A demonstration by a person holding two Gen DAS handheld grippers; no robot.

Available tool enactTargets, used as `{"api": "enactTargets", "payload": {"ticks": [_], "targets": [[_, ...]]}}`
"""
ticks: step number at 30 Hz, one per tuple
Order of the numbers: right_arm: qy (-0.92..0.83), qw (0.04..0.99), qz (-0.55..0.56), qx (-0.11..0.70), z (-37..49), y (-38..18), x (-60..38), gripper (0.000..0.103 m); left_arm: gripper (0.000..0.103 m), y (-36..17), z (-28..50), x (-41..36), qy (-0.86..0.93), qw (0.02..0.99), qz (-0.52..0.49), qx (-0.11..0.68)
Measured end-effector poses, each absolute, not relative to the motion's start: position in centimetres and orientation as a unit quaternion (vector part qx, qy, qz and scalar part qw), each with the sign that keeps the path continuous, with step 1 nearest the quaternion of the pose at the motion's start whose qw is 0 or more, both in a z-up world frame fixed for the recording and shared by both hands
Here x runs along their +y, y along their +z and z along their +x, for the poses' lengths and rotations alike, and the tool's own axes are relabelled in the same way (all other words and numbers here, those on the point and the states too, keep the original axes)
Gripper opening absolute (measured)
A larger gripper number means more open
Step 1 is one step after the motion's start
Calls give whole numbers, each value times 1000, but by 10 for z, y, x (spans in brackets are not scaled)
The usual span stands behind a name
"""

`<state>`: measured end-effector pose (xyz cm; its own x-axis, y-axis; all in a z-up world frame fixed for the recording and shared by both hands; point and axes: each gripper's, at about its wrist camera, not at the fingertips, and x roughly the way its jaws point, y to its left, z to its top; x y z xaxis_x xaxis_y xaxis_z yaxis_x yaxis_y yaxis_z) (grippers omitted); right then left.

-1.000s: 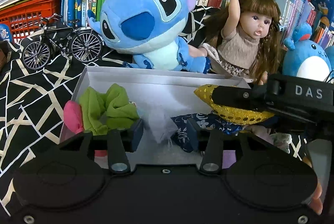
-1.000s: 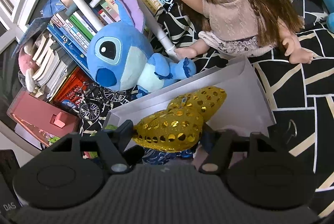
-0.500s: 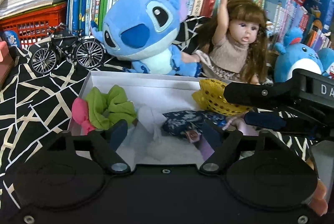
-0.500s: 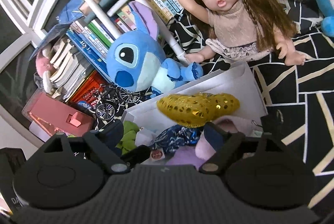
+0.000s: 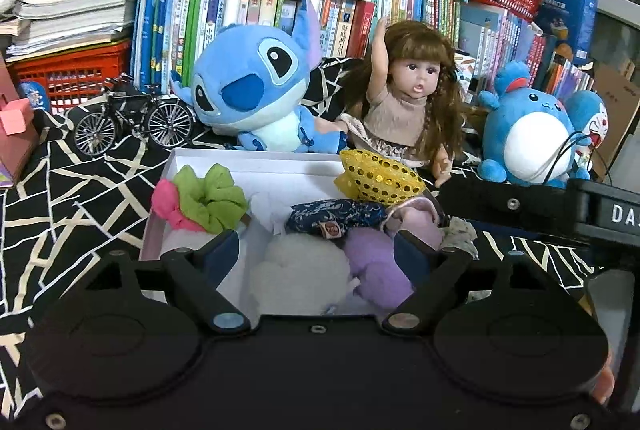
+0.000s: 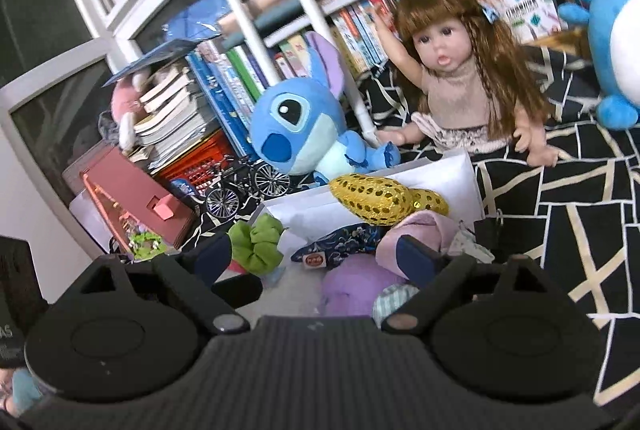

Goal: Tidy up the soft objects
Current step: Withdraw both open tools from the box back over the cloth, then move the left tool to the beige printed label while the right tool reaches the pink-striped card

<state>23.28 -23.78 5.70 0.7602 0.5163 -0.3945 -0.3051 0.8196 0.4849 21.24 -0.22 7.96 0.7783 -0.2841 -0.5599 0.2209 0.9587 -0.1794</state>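
A white box (image 5: 256, 165) is seen on a black cloth with pale lines (image 5: 80, 189). Soft things are packed inside it. A green scrunchie (image 5: 212, 195) and a pink one (image 5: 170, 203) are tucked in the left corner. A gold spotted bow (image 5: 376, 177) is propped on the right side, near the back wall of the box. Just in front of it a dark blue flowered pouch (image 5: 332, 216) is laid down. A fluffy white thing (image 5: 300, 270) and a purple fluffy thing (image 5: 374, 270) are placed at the front (side by side, touching).

The left gripper (image 5: 316, 254) is held over the front of the box. Its jaws have just been opening and are now spread wide, and nothing is pinched between them. The right gripper (image 6: 316, 258) is held over the same box, a bit to the right. Its jaws have just been opening too and are spread wide, and nothing is gripped by them. The gold bow is no longer held by them; it is now resting in the box.

Behind the box a blue plush toy (image 5: 256, 85) and a doll (image 5: 408, 109) are sat up. A round blue plush (image 5: 528, 137) is set to the right, and a little toy bicycle (image 5: 132, 121) is parked to the left. Books (image 5: 360, 13) are lined up at the back.
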Motion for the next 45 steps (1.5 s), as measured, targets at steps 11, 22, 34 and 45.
{"api": "enactTargets", "payload": {"ticks": [11,22,34,45], "targets": [[241,928,149,241,186,52,-229,96,85,73,162,17,-123,950,-45,284],[248,939,72,229,142,35,-207,97,85,46,134,31,-96,949,-26,298],[259,939,36,225,108,14,-188,99,85,22,132,44,-74,943,-29,322],[283,933,14,221,80,-8,-172,101,85,9,126,53,-69,940,-36,331]]}}
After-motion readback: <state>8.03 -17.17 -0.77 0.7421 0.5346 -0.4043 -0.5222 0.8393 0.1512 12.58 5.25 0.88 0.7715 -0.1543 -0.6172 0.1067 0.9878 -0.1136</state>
